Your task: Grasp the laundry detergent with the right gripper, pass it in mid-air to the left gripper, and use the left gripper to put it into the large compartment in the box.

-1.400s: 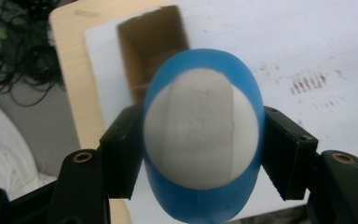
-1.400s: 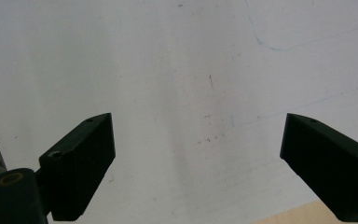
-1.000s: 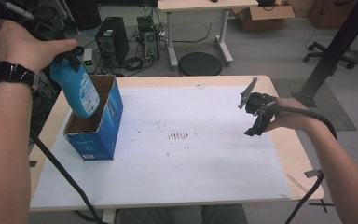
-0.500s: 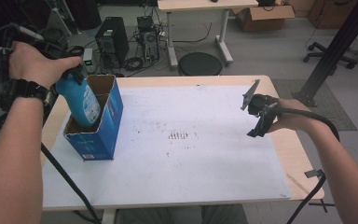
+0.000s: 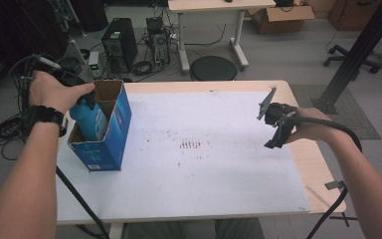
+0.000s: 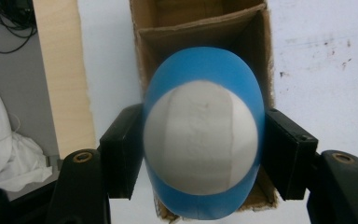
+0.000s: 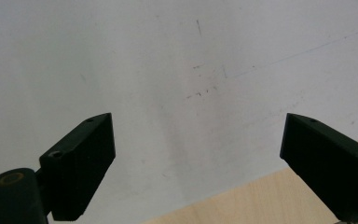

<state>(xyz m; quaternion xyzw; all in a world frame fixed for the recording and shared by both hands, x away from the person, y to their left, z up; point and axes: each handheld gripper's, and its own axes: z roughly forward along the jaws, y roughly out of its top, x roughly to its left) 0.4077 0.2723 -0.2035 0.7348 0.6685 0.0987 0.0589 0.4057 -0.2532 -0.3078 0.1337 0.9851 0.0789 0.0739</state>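
Jaws clamp blue bottle point(image 6: 204, 149) | bottle base hidden inside box point(image 5: 110, 140)

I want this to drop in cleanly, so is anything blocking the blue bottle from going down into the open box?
Nothing visible blocks it. The blue bottle, clamped in the left tool, sits partly inside the blue box, whose compartment looks open below.

No readable text for you in any view. The blue box point(image 5: 107, 139), at left in the high view, has a small pale print patch low on its front face, too small to read. The blue bottle point(image 6: 204, 140), centre of the left gripper view, shows a white label, blurred with no legible characters.
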